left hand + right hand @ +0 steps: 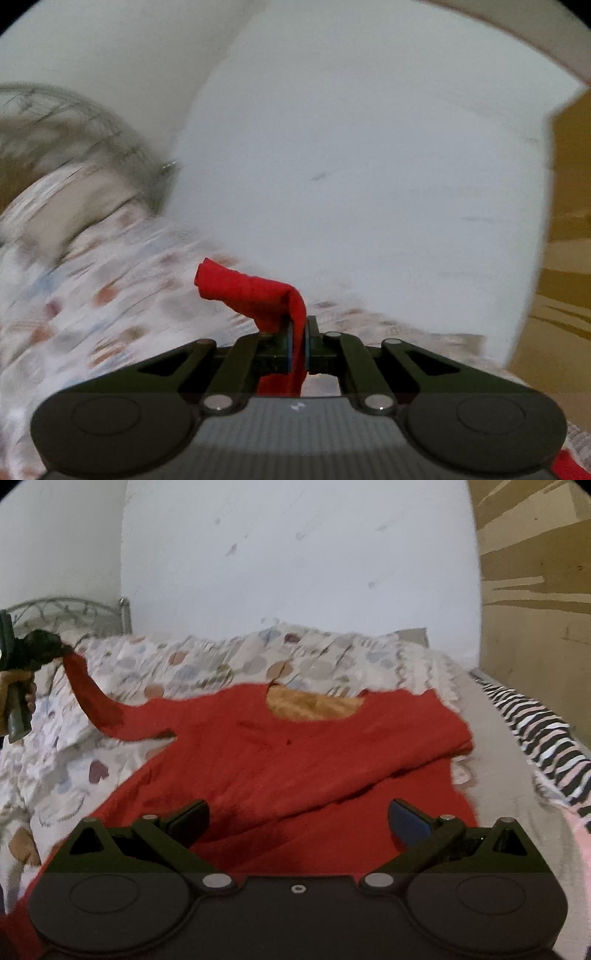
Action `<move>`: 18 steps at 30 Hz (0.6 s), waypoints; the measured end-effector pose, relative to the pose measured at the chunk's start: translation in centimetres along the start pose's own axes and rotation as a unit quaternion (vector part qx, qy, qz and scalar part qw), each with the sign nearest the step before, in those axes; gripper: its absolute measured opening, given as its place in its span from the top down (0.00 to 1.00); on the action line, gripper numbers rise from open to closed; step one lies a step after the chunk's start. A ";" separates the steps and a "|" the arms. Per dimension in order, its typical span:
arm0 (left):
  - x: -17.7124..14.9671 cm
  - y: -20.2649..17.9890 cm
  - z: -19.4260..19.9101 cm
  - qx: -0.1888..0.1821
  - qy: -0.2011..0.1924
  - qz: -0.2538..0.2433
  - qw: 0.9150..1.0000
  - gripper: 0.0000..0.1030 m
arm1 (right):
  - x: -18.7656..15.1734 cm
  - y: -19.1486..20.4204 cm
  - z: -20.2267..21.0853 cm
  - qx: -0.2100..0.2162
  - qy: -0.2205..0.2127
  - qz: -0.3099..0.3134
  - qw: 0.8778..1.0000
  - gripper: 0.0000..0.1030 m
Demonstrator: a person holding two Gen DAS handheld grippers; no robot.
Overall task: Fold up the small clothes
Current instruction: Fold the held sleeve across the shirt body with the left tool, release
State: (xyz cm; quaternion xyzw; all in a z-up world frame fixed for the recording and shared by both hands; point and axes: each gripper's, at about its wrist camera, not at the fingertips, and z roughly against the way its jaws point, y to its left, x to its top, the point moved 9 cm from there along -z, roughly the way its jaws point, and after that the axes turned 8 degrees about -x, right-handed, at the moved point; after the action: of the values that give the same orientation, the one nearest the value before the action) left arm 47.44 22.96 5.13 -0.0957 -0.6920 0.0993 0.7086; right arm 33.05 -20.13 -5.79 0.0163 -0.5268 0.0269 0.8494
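Observation:
A red shirt (280, 760) lies spread on the bed, its neck opening toward the wall and its right side folded over. My left gripper (298, 343) is shut on the end of the shirt's red sleeve (251, 291) and holds it lifted above the bed. In the right wrist view the left gripper (55, 648) shows at far left with the sleeve (92, 698) stretched up to it. My right gripper (297, 819) is open and empty, just above the shirt's lower part.
The bed has a heart-patterned quilt (207, 657). A zebra-striped cloth (535, 731) lies along the right side. A metal headboard (66, 609) stands at the left. A white wall (295, 554) is behind, a wooden panel (535, 572) to the right.

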 end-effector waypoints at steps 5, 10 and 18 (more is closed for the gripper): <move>0.4 -10.6 1.5 -0.092 -0.019 -0.099 0.991 0.95 | 0.6 -2.2 2.6 -0.018 -0.019 -0.013 1.000 0.00; -2.9 -19.9 4.1 -0.194 -0.009 -0.181 0.964 0.95 | 0.3 -5.3 4.9 -0.053 -0.025 -0.033 0.998 0.00; -12.5 -28.4 7.9 -0.303 0.077 -0.226 0.923 0.96 | -1.2 -9.6 7.5 -0.082 -0.020 -0.078 0.993 0.00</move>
State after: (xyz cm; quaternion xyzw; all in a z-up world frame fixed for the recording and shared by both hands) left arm 39.51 -7.74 1.07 -0.1543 -0.6354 -0.2850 0.7009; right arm 26.35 -30.15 -3.54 -0.0122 -0.5410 -0.0828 0.8368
